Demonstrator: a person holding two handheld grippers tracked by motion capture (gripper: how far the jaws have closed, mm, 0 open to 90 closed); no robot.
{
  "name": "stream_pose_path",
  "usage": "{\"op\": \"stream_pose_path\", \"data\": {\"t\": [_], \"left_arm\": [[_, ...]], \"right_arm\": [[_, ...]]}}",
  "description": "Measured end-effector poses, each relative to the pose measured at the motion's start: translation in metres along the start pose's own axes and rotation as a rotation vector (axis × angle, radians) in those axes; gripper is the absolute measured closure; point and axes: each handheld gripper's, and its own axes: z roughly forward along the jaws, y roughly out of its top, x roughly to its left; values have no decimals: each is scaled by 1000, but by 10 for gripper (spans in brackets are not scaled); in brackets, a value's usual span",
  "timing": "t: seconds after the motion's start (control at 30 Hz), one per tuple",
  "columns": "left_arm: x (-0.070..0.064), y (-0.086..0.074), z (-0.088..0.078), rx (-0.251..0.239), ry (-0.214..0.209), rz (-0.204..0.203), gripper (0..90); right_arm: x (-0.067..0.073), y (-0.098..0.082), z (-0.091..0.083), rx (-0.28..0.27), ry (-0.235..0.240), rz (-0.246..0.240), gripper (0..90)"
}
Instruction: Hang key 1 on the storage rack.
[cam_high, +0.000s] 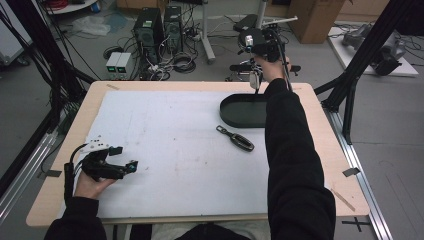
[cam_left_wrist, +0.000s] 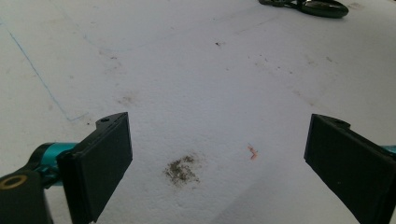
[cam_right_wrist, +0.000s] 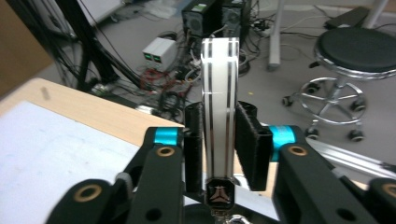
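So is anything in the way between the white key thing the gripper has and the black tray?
Nothing visible is. The right gripper has the white key fob between its jaws, above the far rim of the black tray. The tray looks empty there. The other dark key fob lies on the table, outside the tray.

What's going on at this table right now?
A person works with a hand-held gripper in each hand. The right hand-held gripper holds a white key fob upright above the far end of a black tray. A black key fob lies on the white mat beside the tray. The left hand-held gripper rests open near the mat's front-left corner.
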Motion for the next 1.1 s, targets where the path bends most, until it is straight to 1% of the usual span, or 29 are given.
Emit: {"op": "stream_pose_path", "data": {"t": [0.03,0.07,0.1,0.13,0.2,0.23,0.27,0.3,0.37,0.4,0.43,0.47,0.5,0.57,0.6,0.63,0.67,0.73,0.83,0.9,1.03,1.1], "left_arm": [[0,0,0,0,1,1,81],[0,0,0,1,2,1,81],[0,0,0,1,2,2,81],[0,0,-1,2,3,5,81],[-1,0,-1,1,4,4,81],[-1,0,-1,0,3,3,81],[-1,0,-1,0,3,1,81],[-1,0,-1,-1,3,2,81],[0,0,-1,-1,1,3,81],[0,0,-1,0,0,3,81],[0,0,-1,1,0,3,81],[0,0,-1,1,0,3,81],[0,0,0,0,1,2,81],[0,0,0,0,1,0,81],[0,0,0,0,2,2,81],[0,0,-1,1,2,4,81],[0,0,-1,0,3,3,81],[-1,0,-1,-1,4,0,81],[-1,0,-1,-1,4,0,81],[-1,0,-1,-1,5,0,81],[-1,0,-2,0,5,2,81],[-1,0,-1,-1,5,1,81]], "right_arm": [[0,0,0,0,0,0,633],[-1,-1,0,-5,26,12,606],[-1,-2,0,-3,34,15,583],[-1,-4,-1,3,28,4,552],[-1,-5,-1,26,40,-5,438],[-1,-6,-2,33,53,-7,374],[0,-8,-3,34,67,-15,324],[0,-9,-5,39,75,-26,255],[2,-12,-7,44,70,-41,140],[2,-13,-7,50,67,-48,99],[3,-15,-9,54,64,-54,96],[3,-16,-10,51,66,-60,44],[3,-18,-11,55,76,-49,8],[2,-22,-12,78,108,-32,7],[3,-23,-13,95,113,-33,7],[4,-23,-14,102,104,-44,7],[5,-23,-16,100,105,-55,8],[8,-24,-21,85,118,-60,8],[10,-28,-28,73,134,-53,8],[10,-33,-31,77,133,-52,8],[14,-44,-37,82,137,-81,8],[18,-50,-40,86,128,-97,8]]}}
